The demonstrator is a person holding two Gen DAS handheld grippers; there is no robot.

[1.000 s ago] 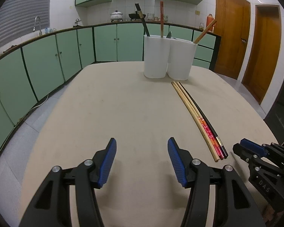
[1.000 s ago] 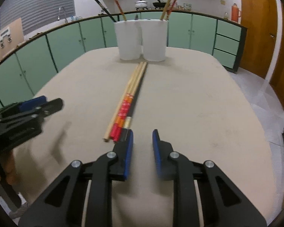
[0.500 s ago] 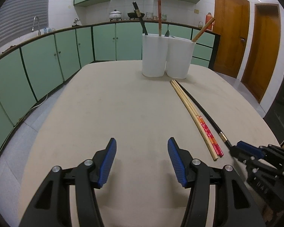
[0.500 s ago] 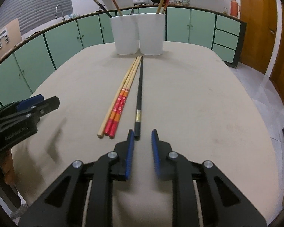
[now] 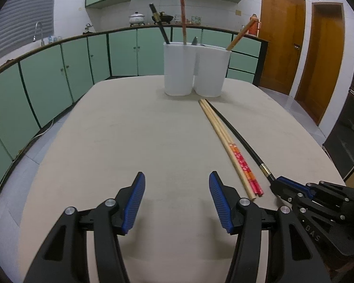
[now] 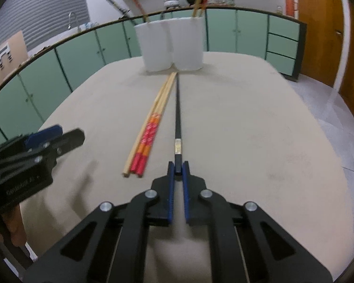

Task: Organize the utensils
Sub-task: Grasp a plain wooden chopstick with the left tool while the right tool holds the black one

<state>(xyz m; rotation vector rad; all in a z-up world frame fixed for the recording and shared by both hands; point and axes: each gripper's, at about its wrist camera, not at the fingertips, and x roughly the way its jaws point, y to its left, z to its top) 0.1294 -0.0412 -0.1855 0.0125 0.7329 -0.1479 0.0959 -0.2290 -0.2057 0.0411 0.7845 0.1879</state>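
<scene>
A black chopstick (image 6: 177,113) lies along the beige table, its near end between the blue pads of my right gripper (image 6: 178,168), which is shut on it. It also shows in the left wrist view (image 5: 238,139). Beside it lie several wooden chopsticks with red-orange ends (image 6: 151,129), also seen in the left wrist view (image 5: 229,146). Two white holder cups (image 6: 170,44) stand at the far end with chopsticks in them; they show in the left wrist view (image 5: 195,68) too. My left gripper (image 5: 177,202) is open and empty over bare table.
The table (image 5: 120,136) has rounded edges. Green kitchen cabinets (image 5: 59,70) curve around the left and back. Wooden doors (image 5: 302,54) stand at the right.
The black chopstick was separated from the bundle to the right. My right gripper moved forward and closed on its near end. My left gripper stayed open and hardly moved.
</scene>
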